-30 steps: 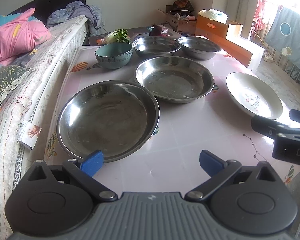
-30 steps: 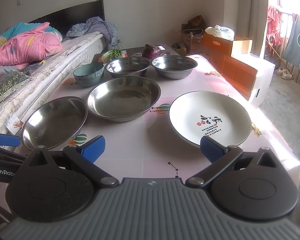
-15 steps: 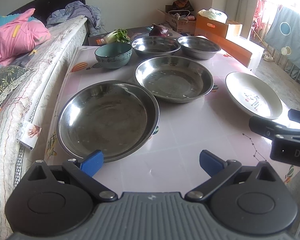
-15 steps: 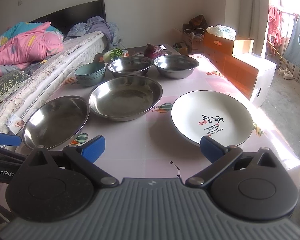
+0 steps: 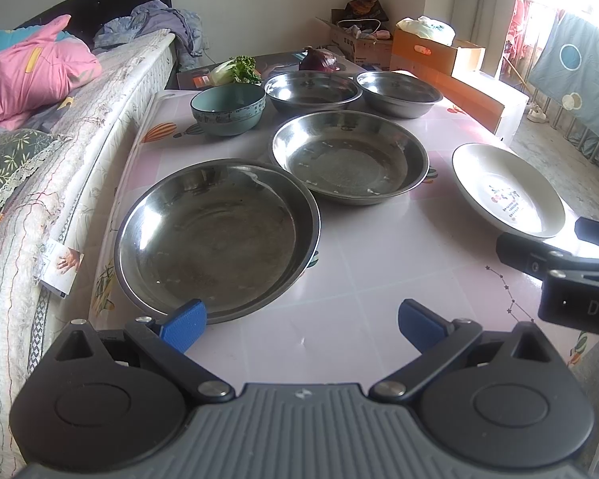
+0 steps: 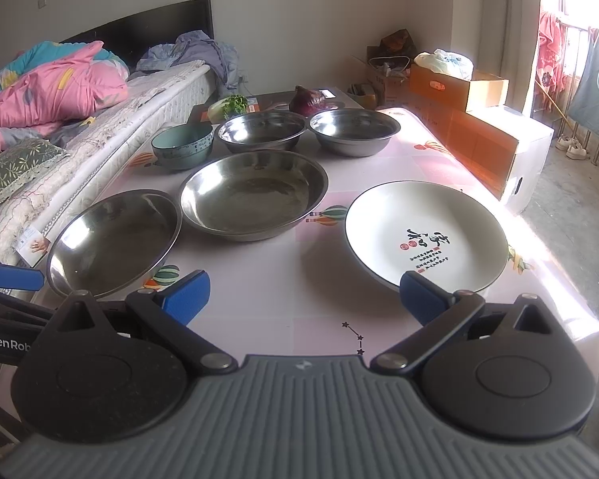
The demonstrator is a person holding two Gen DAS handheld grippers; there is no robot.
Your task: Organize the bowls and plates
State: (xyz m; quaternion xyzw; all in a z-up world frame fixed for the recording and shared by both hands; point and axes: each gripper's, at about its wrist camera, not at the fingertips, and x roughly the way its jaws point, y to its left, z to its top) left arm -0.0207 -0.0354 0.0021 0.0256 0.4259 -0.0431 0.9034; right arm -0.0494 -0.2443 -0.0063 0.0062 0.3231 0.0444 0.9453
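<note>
On the pink table (image 5: 363, 279) lie a near steel plate (image 5: 215, 235), a second steel plate (image 5: 349, 155) behind it, and a white printed plate (image 5: 507, 187) at right. At the back stand a teal bowl (image 5: 227, 108) and two steel bowls (image 5: 311, 90) (image 5: 397, 92). My left gripper (image 5: 299, 325) is open and empty, its left fingertip at the near steel plate's front rim. My right gripper (image 6: 303, 297) is open and empty, its right fingertip at the white plate's (image 6: 425, 235) near rim. The steel plates (image 6: 114, 239) (image 6: 253, 193) also show in the right wrist view.
A bed with a pink quilt (image 5: 32, 76) runs along the table's left side. Greens (image 5: 235, 70) and a red onion (image 5: 318, 60) lie on a dark stand behind the bowls. Cardboard boxes (image 6: 495, 139) stand right of the table. The right gripper's body (image 5: 567, 275) shows at the left view's right edge.
The right gripper has crept slightly forward toward the white plate. The left gripper has barely moved. Both stay open.
</note>
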